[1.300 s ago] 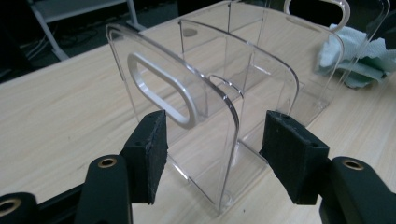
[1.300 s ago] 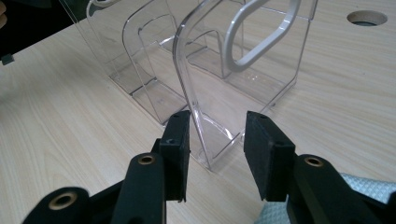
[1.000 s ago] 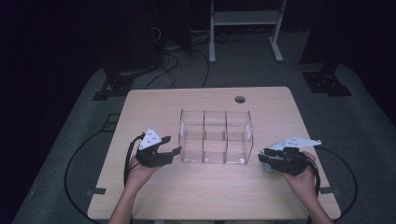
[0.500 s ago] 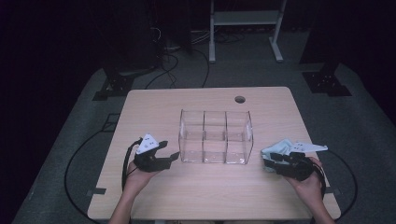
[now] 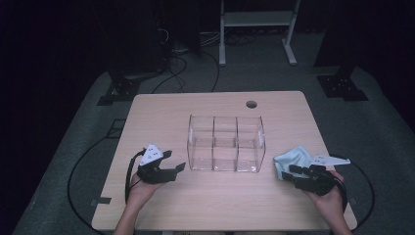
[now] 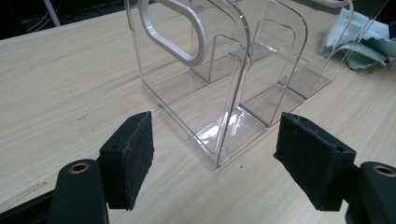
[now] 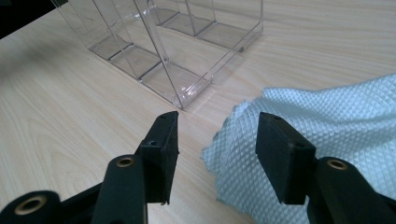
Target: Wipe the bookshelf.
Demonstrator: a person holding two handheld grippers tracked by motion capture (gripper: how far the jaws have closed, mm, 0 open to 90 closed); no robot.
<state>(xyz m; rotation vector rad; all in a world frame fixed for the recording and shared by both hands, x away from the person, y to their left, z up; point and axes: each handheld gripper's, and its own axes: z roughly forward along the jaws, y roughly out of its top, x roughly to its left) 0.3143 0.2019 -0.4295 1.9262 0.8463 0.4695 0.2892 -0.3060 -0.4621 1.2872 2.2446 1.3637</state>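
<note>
A: Where does the work stand?

B: Early, I'd judge. The clear box (image 5: pixel 226 143) sits mid-table (image 5: pixel 161 107) with its compartments empty, and the pale cloth (image 5: pixel 292 159) lies flat on the wood just right of it, apart from its right wall.

A: Is the cloth held?

B: No. The right gripper (image 5: pixel 293 174) is low at the cloth's near edge, pointing left and far. In the right gripper view its jaws have just been opening and stand fairly wide; the cloth's (image 7: pixel 327 140) scalloped edge lies under the gap between them, but neither pad presses on it.

A: And the left gripper?

B: The left gripper (image 5: pixel 171 169) rests near the box's left near corner, not touching it. Its jaws have just been opening too, about halfway, with nothing between them. From its own view the box's (image 6: pixel 224 84) corner and inner dividers stand ahead of the pads (image 6: pixel 133 156), with bare table between.

A: So what is done?

B: Nothing I can count as finished. The box is clean-looking and empty, the cloth is loose, both grippers are free.

A: What is left, then?

B: My guess is the right gripper must close on the cloth's edge and lift it toward the box, while the left steadies the box by a wall. Whether the cloth goes in a compartment or wipes the plastic, I cannot tell.
</note>
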